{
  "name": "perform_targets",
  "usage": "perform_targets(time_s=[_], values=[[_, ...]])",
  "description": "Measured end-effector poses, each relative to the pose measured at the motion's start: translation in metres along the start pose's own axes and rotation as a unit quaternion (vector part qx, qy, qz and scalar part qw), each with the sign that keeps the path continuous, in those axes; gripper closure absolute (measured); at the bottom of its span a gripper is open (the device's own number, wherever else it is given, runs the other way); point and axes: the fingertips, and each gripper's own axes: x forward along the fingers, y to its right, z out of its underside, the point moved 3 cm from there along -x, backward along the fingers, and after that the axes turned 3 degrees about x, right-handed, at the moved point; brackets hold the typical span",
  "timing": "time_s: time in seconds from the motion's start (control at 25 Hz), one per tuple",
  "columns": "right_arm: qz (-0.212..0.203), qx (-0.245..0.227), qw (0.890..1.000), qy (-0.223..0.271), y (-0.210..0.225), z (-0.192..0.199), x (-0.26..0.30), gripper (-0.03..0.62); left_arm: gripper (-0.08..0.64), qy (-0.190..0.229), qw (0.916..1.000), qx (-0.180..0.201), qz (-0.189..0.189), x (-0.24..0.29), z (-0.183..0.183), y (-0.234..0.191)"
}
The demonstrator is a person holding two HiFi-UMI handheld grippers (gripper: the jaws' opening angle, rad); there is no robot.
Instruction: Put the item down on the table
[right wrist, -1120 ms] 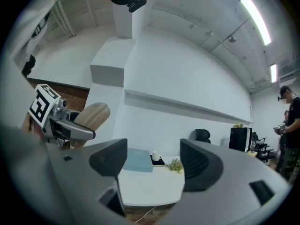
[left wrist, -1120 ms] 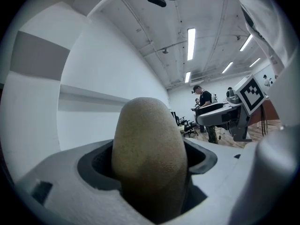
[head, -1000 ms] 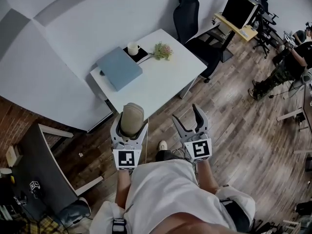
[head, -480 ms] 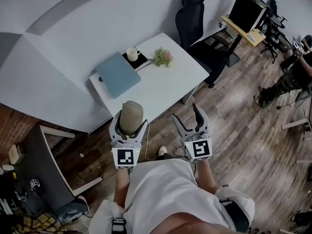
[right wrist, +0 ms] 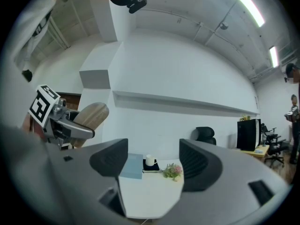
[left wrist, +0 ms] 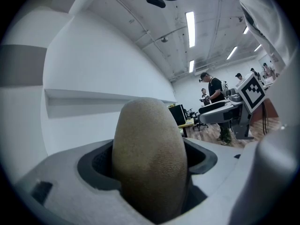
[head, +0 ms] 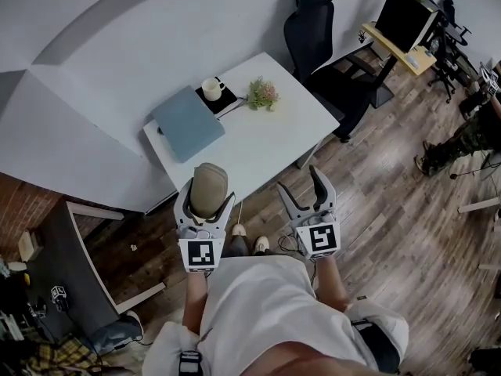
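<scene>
While its jaws are clamped on the tan, egg-shaped item (head: 208,188), the left gripper (head: 208,199) hangs in the air. Beside it on the right, the right gripper (head: 299,182) has its jaws apart with nothing between them. Ahead of both and lower down is the white table (head: 262,139), and farther ahead on it are a blue folder (head: 188,122), a cup (head: 211,89) and a small plant (head: 263,94).

Near half of the table (head: 270,143) looks bare; folder (head: 188,124), mug (head: 211,89), plant (head: 263,94) behind.
</scene>
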Motion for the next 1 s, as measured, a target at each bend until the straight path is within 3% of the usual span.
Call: perform_targets(time_s=[0.16,0.32,0.52,1.0], values=[[0.0,-0.001,1.0,-0.004,0.007,-0.001,0.009,0.25,0.153,-0.002,1.0,0.003,0.005,0.013,0.002,-0.002],[0.006,-0.005,1.0,-0.006,0.013,0.002,0.022,0.252,0.153,-0.004,0.9998,-0.021,0.005,0.03,0.006,-0.008],[0.019,-0.01,1.0,-0.008,0.023,0.0,0.04,0.253,0.153,0.013,0.9998,-0.001,0.017,0.056,0.009,-0.021],[0.044,-0.027,0.998,-0.028,0.038,-0.004,0.114,0.255,0.153,0.02,0.9984,-0.028,0.044,0.122,0.023,-0.068]])
